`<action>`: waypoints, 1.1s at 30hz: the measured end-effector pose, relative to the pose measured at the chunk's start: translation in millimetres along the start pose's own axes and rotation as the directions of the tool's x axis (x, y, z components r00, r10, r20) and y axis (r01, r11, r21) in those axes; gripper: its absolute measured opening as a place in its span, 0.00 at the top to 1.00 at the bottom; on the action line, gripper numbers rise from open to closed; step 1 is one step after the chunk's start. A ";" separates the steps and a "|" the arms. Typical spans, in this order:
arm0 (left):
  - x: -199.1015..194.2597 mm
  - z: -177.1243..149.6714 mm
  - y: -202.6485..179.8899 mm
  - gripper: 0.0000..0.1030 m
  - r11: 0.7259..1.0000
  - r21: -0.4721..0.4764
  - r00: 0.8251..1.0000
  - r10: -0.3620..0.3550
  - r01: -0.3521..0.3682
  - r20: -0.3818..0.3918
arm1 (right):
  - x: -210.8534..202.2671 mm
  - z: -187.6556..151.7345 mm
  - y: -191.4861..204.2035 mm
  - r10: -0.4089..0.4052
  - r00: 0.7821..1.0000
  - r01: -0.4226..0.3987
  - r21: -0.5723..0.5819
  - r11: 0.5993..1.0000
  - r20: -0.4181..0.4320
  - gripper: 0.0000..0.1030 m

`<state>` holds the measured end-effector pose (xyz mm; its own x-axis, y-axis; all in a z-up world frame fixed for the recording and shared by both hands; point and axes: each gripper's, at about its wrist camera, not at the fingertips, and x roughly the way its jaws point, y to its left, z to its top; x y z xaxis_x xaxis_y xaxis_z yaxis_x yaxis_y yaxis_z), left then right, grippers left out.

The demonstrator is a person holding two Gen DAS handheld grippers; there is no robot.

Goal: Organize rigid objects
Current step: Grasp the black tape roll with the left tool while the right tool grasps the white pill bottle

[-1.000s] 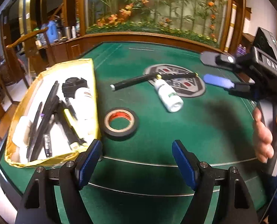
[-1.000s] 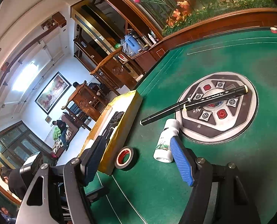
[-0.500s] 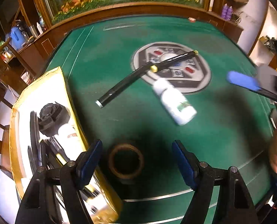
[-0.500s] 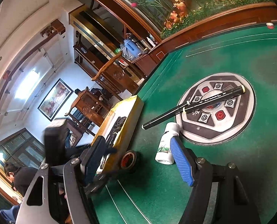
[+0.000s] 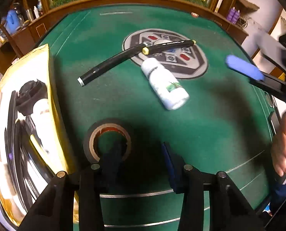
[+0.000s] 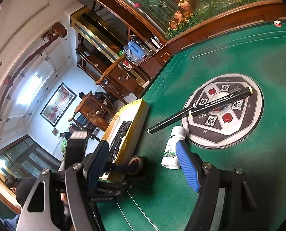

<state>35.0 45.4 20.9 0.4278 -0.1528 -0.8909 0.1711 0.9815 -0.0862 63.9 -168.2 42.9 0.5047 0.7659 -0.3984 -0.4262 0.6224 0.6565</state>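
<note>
Your left hand-held gripper (image 5: 141,154) tilts steeply down, jaws closing with one finger inside the one black tape roll (image 5: 107,139) near the green table's (image 5: 200,127) left edge, beside the gold tray (image 5: 54,104). Your right hand-held gripper (image 6: 143,163) hangs unclenched, empty. Farther: one white bottle (image 5: 165,83), two black markers (image 5: 135,57).

Open green table (image 5: 210,130) lies right of the tape roll (image 5: 108,134). The yellow tray's wall (image 5: 54,104) blocks the left; beyond, a white bottle (image 5: 165,83) and black marker (image 5: 123,57) lie across the way.
</note>
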 end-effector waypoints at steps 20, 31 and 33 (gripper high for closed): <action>11.3 16.5 1.7 0.82 0.997 -0.012 0.997 0.072 -0.072 -0.031 | 2.2 -1.4 -2.5 -0.039 0.999 0.039 0.014 0.999 -0.015 0.30; -12.5 -33.2 -47.7 0.88 1.000 -0.003 0.994 -0.030 0.030 0.110 | 15.7 -4.7 -4.2 -0.172 0.983 0.170 -0.026 0.985 -0.070 0.31; -18.6 -44.1 -44.9 0.88 0.998 -0.033 0.989 -0.051 0.056 0.137 | 25.6 -7.5 -0.2 -0.209 0.973 0.203 -0.064 0.977 -0.098 0.31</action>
<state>-19.7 9.2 21.7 0.5364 -0.2171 -0.8156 0.1653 0.9747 -0.1508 71.3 -147.5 27.7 0.5063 0.6309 -0.5879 -0.3615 0.7742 0.5196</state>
